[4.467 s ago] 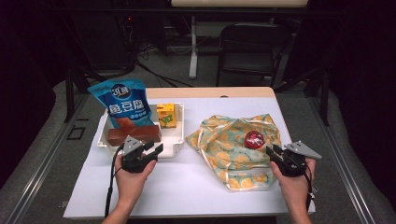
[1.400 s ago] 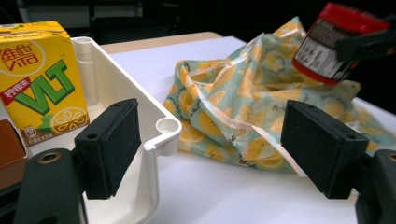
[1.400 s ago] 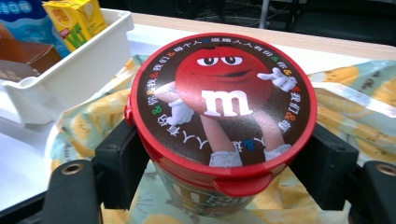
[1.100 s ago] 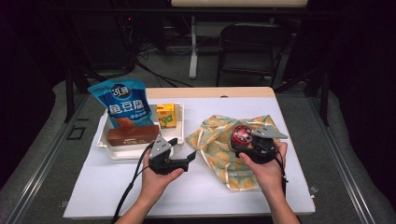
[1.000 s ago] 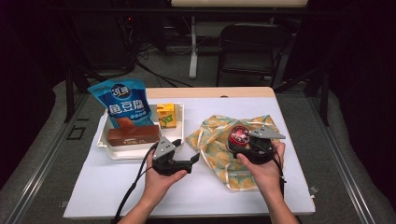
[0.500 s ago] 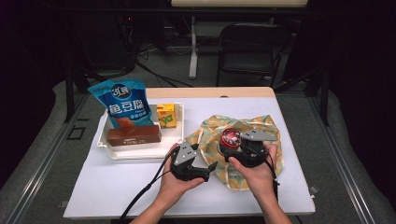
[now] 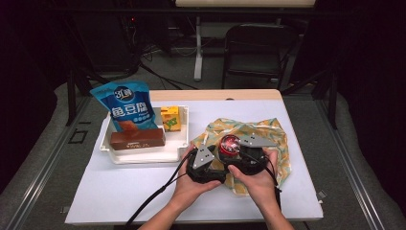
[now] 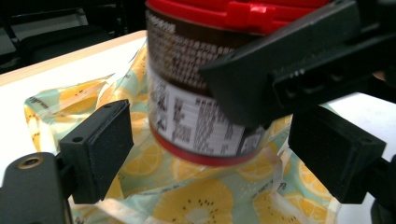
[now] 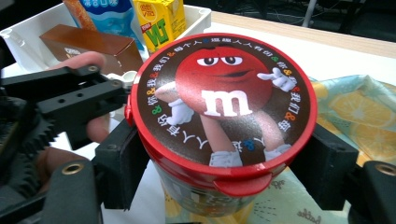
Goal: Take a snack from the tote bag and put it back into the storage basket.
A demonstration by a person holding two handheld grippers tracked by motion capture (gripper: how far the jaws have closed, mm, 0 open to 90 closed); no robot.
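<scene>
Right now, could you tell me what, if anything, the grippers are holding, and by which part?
The right gripper clamps the red-lidded candy tub by its sides, just under the lid. The left gripper holds nothing; its fingers stand apart from the tub.

Glossy red plastic lid on candy tub (image 9: 223,122), thin crinkly fruit-print bag (image 7: 273,139), matt black gripper pads (image 8: 100,144), smooth white tray (image 7: 143,154)

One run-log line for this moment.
right gripper: shut on red-lidded candy tub | left gripper: open beside tub | tub above lemon-print cloth

Black left claw (image 7: 216,168) and right claw (image 7: 231,152), grey three-cornered top plates, black trailing cables, bare forearms
</scene>
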